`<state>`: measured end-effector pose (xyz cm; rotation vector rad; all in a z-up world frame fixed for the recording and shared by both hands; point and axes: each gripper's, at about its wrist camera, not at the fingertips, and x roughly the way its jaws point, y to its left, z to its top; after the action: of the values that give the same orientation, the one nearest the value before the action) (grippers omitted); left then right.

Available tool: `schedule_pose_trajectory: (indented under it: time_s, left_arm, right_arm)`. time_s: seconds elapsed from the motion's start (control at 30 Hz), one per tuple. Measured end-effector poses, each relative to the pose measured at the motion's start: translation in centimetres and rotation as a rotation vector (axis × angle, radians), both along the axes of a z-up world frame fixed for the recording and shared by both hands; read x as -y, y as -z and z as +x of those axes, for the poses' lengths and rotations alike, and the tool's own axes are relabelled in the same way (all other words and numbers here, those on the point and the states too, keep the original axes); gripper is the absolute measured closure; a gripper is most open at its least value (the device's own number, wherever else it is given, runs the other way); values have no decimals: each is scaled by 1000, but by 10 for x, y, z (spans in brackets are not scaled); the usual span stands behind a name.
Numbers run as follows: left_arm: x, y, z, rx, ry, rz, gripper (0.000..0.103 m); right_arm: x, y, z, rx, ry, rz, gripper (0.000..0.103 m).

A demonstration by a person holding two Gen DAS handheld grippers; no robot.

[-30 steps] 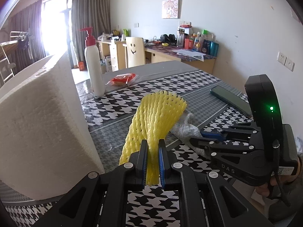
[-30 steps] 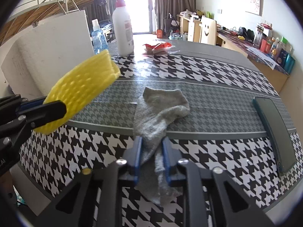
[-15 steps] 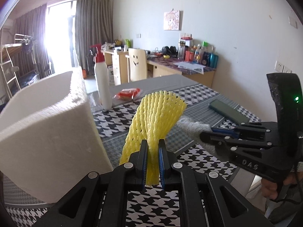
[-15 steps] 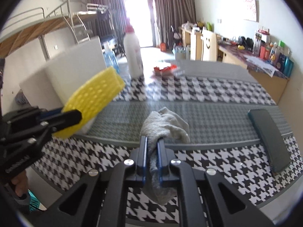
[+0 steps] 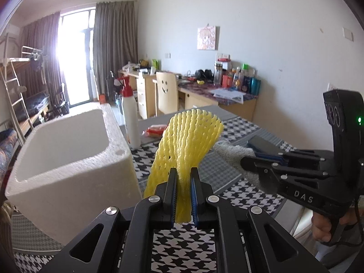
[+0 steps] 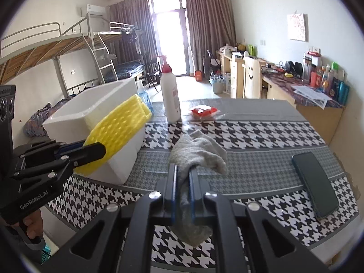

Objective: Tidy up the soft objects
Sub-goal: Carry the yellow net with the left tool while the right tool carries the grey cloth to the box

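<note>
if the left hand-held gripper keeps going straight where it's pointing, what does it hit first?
Probably the tablecloth: the left hand-held gripper, shut on the yellow foam net, aims down past the foam box, which sits to its left. Depth is unclear through the fisheye.

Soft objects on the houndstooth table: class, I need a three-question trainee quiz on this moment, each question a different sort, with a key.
1. True or false: the left gripper is shut on the yellow foam net.
2. What does the right gripper hold? A) the phone B) the grey sock C) the white pump bottle
3. Fill in: the open white container left of the net is a foam ____.

Key:
1. True; its pads press the net's lower end.
2. B; the grey sock is pinched between the pads, while the phone and the white pump bottle rest on the table.
3. Box; the foam box looks empty.
</note>
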<state>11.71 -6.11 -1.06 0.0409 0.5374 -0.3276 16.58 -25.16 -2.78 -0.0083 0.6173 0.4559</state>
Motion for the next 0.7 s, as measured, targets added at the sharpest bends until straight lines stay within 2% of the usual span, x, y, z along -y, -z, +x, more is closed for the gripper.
schedule_pose_trajectory:
  time_s: [0.17, 0.7]
  left_arm:
    - [-4, -12, -4, 41, -3, -5, 92]
    - [-12, -36, 1, 87, -8, -30, 92]
  right_arm:
    - [-1, -11, -2, 34, -3, 16, 91]
    - [-1, -39, 3, 109, 0, 47, 91]
